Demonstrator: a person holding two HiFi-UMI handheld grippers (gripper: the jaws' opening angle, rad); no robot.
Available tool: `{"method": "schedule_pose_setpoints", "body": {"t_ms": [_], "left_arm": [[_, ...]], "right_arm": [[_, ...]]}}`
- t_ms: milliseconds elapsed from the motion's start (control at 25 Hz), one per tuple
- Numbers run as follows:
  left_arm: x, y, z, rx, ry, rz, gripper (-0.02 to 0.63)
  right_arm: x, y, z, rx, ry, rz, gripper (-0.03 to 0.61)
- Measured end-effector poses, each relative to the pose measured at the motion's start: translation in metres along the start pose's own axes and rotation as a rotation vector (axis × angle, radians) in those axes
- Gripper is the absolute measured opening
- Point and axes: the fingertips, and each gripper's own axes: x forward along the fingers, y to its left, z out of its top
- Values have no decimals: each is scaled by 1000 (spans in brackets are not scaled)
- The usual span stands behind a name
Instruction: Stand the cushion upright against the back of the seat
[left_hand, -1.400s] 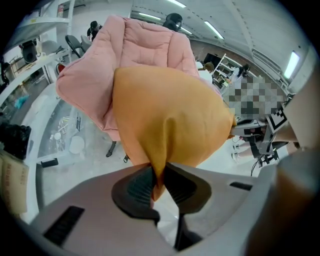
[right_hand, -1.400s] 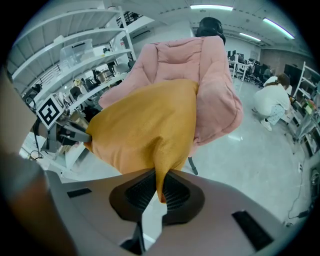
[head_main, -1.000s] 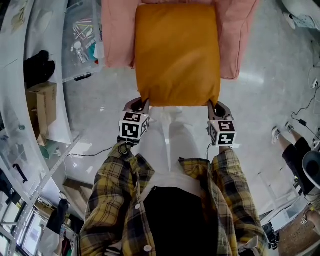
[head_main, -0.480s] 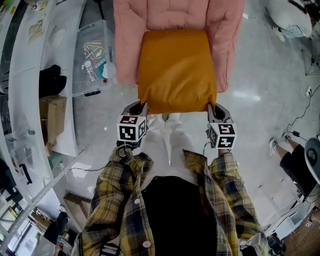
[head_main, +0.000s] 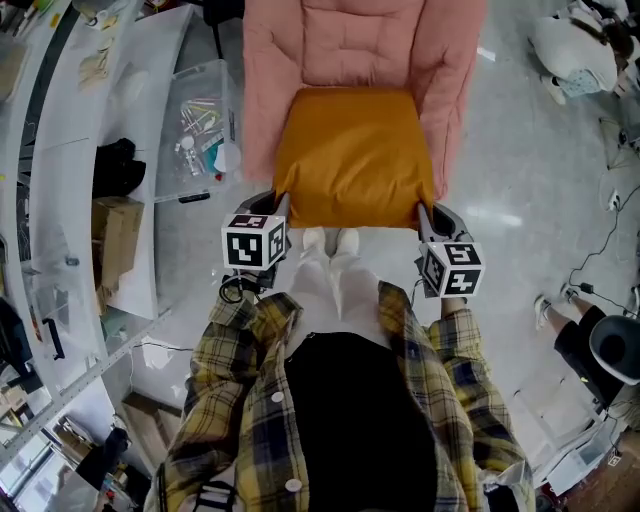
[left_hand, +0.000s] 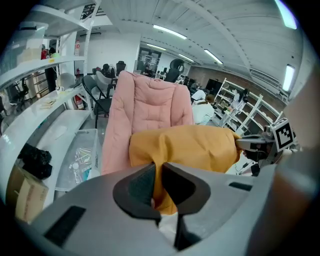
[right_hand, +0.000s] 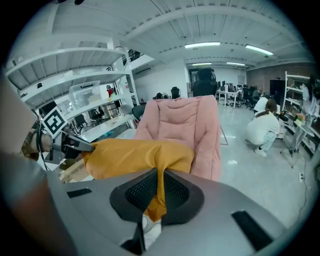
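**Item 1. Shelving** (head_main: 60, 150): white and curved, at the far left. A black bundle (head_main: 118, 165) and a brown cardboard box (head_main: 118, 238) sit at it. Any print on them is too small to read.

**Item 2. Clear plastic bin** (head_main: 200, 115): on the floor, just beside the seat's left flank. It holds small loose items, and their labels are illegible.

**Item 3. Left gripper** (head_main: 277, 203): jaws nearly together, pinching the cushion's near-left corner, with a fold of orange cloth between the pads. Its cube shows black-and-white square patterns only.

**Item 4. Cushion** (head_main: 352, 155): plain orange and roughly square, with no visible tag. It is held by its two near corners and spread between the grippers in front of the seat's back. Its far edge lies over the seat pad, but contact cannot be told. It is not yet upright against the back.

**Item 5. Seat** (head_main: 360, 40): pink, quilted and high-backed.

**Item 6. Right gripper** (head_main: 426, 213): jaws narrow, clamped on the near-right corner, with cloth hanging below the pads. Its cube bears the same kind of pattern.

**Item 7. Person in white** (right_hand: 264, 127): crouched on the floor, well apart from the seat at the right.
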Motion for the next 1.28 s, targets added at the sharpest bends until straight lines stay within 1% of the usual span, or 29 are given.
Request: {"method": "schedule_pose_setpoints", "body": {"t_ms": [200, 560, 680, 840, 1040, 1280], "left_arm": [[-28, -9, 27, 1, 23, 5, 44], [-56, -27, 51, -14, 74, 33, 51], [-55, -25, 59, -20, 61, 37, 52], [-49, -17, 77, -34, 33, 33, 55], [-35, -4, 103, -16, 14, 39, 55], [-15, 13, 152, -13, -12, 20, 57]], "right_arm": [[-20, 2, 24, 34, 24, 43, 31], [-43, -4, 38, 51, 107, 113, 31], [-40, -7, 43, 52, 109, 115, 31], [-28, -11, 60, 50, 90, 114, 32], [-7, -17, 86, 43, 64, 94, 32], [26, -33, 126, 52, 33, 59, 32]]}}
